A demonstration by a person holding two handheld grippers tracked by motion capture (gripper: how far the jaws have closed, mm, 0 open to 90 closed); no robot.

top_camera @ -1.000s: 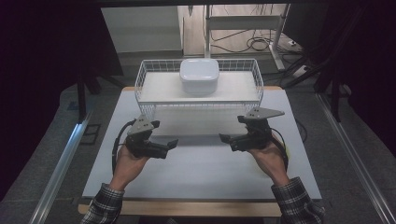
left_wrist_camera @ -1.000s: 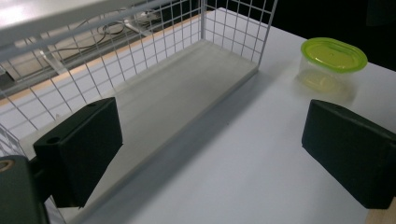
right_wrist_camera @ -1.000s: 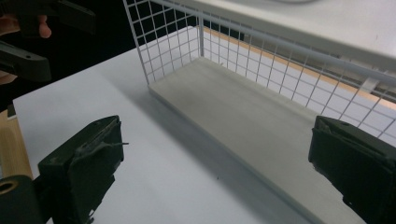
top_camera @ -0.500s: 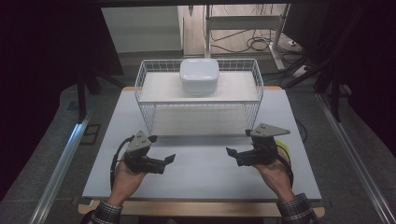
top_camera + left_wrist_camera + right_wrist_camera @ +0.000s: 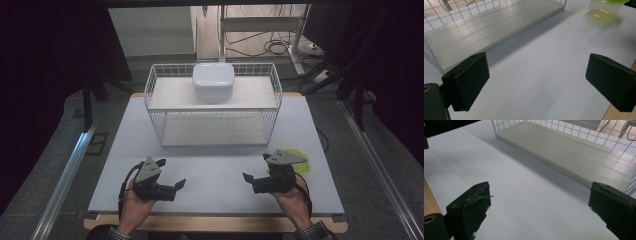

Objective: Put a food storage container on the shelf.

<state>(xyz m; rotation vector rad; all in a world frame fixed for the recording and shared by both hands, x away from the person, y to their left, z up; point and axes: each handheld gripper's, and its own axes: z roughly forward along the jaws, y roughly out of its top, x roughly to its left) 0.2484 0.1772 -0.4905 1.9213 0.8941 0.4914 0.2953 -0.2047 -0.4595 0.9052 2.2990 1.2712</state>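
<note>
Each hand-held gripper, left (image 5: 170,175) and right (image 5: 255,167), gapes empty; right one half hides the green-lidded cup (image 5: 300,162) (blurred).

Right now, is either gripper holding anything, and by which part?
Nothing is held. The left gripper and right gripper both have jaws wide open over bare table, near the wire rack.

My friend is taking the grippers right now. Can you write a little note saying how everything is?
Left gripper: open, holding nothing, low over the near table.
Right gripper: open, holding nothing, also near the front edge.
White lidded container: on the top shelf of the wire rack; lower shelf bare.
Clear cup with green rim: on the table beside the right gripper.
Done: nothing grasped.
Left: probably picking something up.
</note>
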